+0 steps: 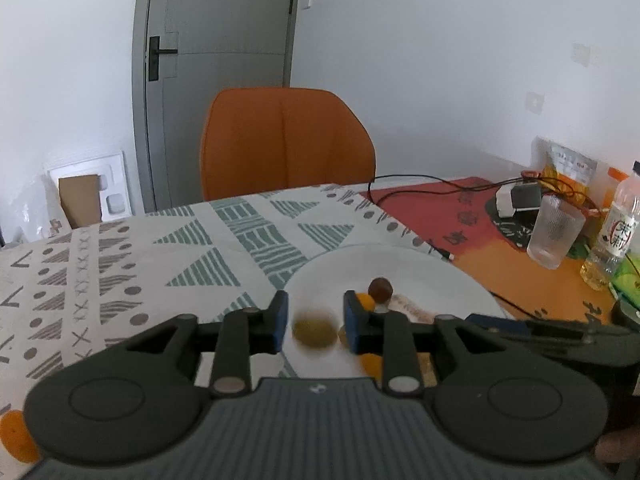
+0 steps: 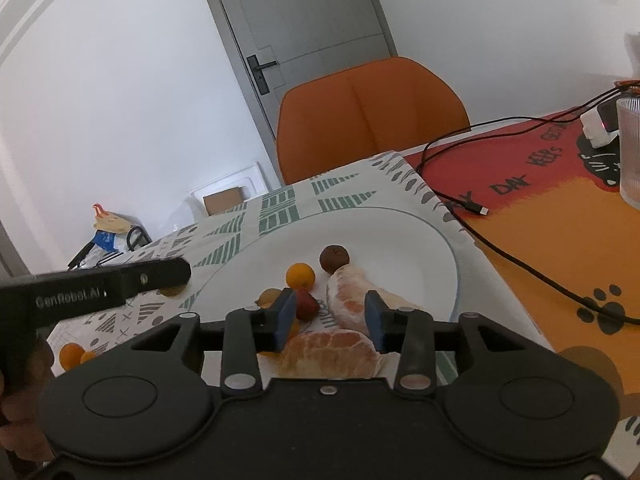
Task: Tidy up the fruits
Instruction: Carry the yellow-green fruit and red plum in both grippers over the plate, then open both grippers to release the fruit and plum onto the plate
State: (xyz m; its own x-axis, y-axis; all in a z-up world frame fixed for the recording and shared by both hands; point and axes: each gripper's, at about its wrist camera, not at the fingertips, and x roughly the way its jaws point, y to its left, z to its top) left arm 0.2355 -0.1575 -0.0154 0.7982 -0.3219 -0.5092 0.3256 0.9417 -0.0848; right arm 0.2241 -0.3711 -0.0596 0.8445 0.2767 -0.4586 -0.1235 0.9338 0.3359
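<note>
Fruit is gathered on the wide white ceramic plate [image 2: 420, 248], which serves as the landmark. Left of the plate, near the table edge, two small orange kumquat-like fruits [image 2: 72, 356] lie on the patterned white tablecloth [image 1: 120, 264], not yet collected. Just left of the plate's rim, the left gripper [image 1: 315, 322] hangs with its blue-padded fingers [image 1: 280, 320] spread; a blurred round yellow-green fruit [image 1: 314, 331] shows in the gap, touching neither pad, so it looks released rather than held. On the plate sit a small orange round fruit [image 2: 300, 275], a dark red fruit [image 2: 306, 305], a brown round fruit [image 2: 334, 259] and two peeled pale-orange citrus segments [image 2: 348, 300]. Over the plate's near side the right gripper [image 2: 331, 326] is also spread, its pads straddling the segments without a visible squeeze. Right of the plate, on the orange and red mat [image 2: 540, 240], lie a black cable [image 2: 500, 248] and a ribbed clear glass [image 2: 630, 152].

Risks, as I judge them: the green fruit may roll off the shallow rim; a hard pinch could crush the soft segments; a wide sweep could snag the cable or tip the glass.
</note>
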